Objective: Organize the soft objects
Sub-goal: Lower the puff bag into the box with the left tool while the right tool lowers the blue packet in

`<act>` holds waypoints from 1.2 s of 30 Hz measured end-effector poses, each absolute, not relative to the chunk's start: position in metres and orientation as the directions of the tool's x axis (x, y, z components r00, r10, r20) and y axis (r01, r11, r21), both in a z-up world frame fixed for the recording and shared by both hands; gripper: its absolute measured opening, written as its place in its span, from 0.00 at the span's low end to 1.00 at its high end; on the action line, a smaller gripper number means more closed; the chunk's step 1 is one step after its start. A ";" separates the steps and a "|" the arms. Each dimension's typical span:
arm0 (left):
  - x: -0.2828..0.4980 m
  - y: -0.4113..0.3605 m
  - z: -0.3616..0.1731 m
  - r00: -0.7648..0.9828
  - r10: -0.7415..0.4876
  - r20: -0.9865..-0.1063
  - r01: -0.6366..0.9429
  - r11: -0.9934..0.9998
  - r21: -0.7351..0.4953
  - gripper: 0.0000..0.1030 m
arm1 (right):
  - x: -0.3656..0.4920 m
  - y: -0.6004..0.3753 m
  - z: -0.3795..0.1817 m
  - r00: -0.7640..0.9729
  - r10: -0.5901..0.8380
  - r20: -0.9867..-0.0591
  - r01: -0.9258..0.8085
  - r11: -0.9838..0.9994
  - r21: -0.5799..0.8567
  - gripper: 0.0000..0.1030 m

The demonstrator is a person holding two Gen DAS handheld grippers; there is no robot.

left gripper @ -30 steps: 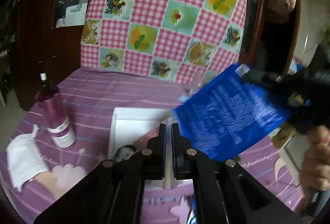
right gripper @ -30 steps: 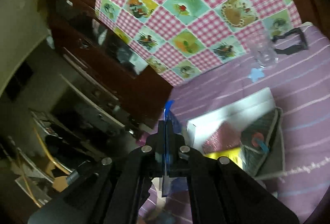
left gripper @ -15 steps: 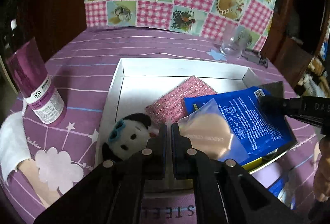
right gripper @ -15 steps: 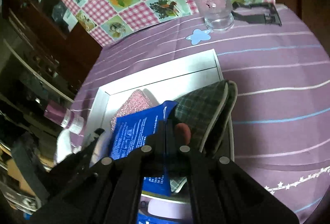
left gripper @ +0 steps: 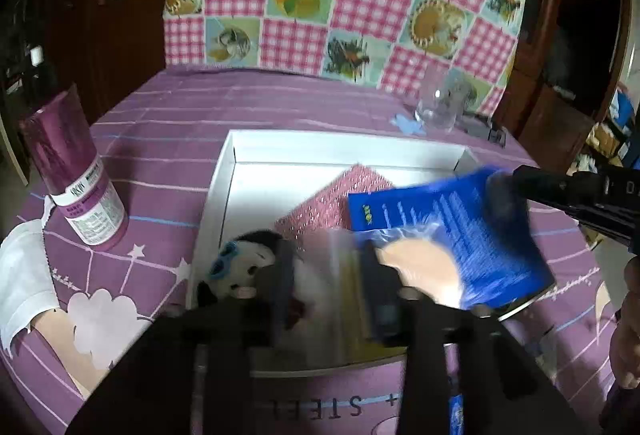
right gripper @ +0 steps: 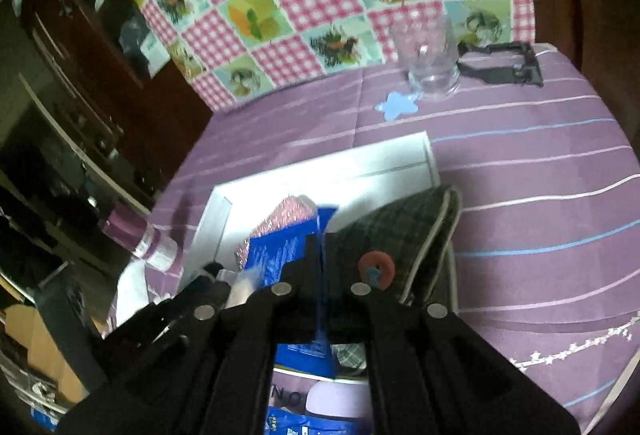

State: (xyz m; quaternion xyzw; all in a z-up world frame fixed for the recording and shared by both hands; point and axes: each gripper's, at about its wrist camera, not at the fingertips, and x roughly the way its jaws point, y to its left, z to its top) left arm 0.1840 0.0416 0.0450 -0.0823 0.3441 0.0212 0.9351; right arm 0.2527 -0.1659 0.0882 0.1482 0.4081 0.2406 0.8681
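since the earlier frames both claws have dropped to the white tray [left gripper: 224, 171]. the left claw [left gripper: 326, 289] has just been opening, jaws apart, clear packet loose between them. the right claw [right gripper: 323, 267], parting slightly, has the blue packet [left gripper: 452, 235] between its jaws (grip unclear). the packet may slide off the dark pouch [right gripper: 400, 231]. further off: plush toy [left gripper: 240, 267], bottle [left gripper: 76, 179], glass [right gripper: 430, 63].

bare far end of white tray [left gripper: 344, 149], perhaps beyond sponge [left gripper: 320, 207]
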 end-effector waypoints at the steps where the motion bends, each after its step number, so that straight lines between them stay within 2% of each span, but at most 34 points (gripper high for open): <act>1: 0.182 0.041 0.048 0.775 -0.015 -0.631 -0.096 0.985 -0.141 0.54 | 0.251 -0.168 0.092 0.558 0.541 -0.630 -0.299 0.838 0.456 0.26; 2: 0.180 0.041 0.051 0.786 -0.013 -0.617 -0.094 0.986 -0.140 0.60 | 0.250 -0.170 0.095 0.564 0.544 -0.622 -0.301 0.836 0.459 0.34; 3: 0.178 0.040 0.054 0.796 -0.011 -0.605 -0.091 0.986 -0.137 0.61 | 0.248 -0.172 0.097 0.571 0.546 -0.614 -0.303 0.835 0.460 0.49; 4: 0.177 0.039 0.057 0.801 -0.007 -0.598 -0.090 0.987 -0.131 0.61 | 0.246 -0.174 0.101 0.587 0.543 -0.600 -0.306 0.835 0.457 0.54; 11: 0.172 0.038 0.069 0.817 -0.002 -0.577 -0.089 0.988 -0.130 0.62 | 0.238 -0.175 0.115 0.590 0.523 -0.615 -0.308 0.850 0.427 0.55; 17: 0.163 0.036 0.079 0.824 0.057 -0.564 -0.123 0.989 -0.078 0.62 | 0.228 -0.157 0.123 0.574 0.463 -0.676 -0.343 0.885 0.315 0.55; 21: 0.149 0.038 0.088 0.827 0.103 -0.553 -0.151 0.988 -0.043 0.62 | 0.216 -0.150 0.130 0.542 0.476 -0.693 -0.372 0.875 0.311 0.55; 24: 0.138 0.040 0.093 0.825 0.097 -0.557 -0.145 0.988 -0.043 0.62 | 0.205 -0.144 0.134 0.525 0.468 -0.711 -0.388 0.875 0.290 0.55; 29: 0.120 0.039 0.095 0.822 0.063 -0.565 -0.125 0.990 -0.072 0.62 | 0.185 -0.137 0.131 0.527 0.367 -0.766 -0.370 0.911 0.181 0.55; 32: 0.113 0.032 0.090 0.812 0.041 -0.582 -0.107 0.991 -0.080 0.62 | 0.176 -0.142 0.126 0.538 0.342 -0.771 -0.328 0.927 0.182 0.54; 36: 0.105 0.020 0.082 0.800 0.034 -0.600 -0.075 0.996 -0.045 0.62 | 0.172 -0.144 0.113 0.454 0.369 -0.811 -0.344 0.912 0.223 0.55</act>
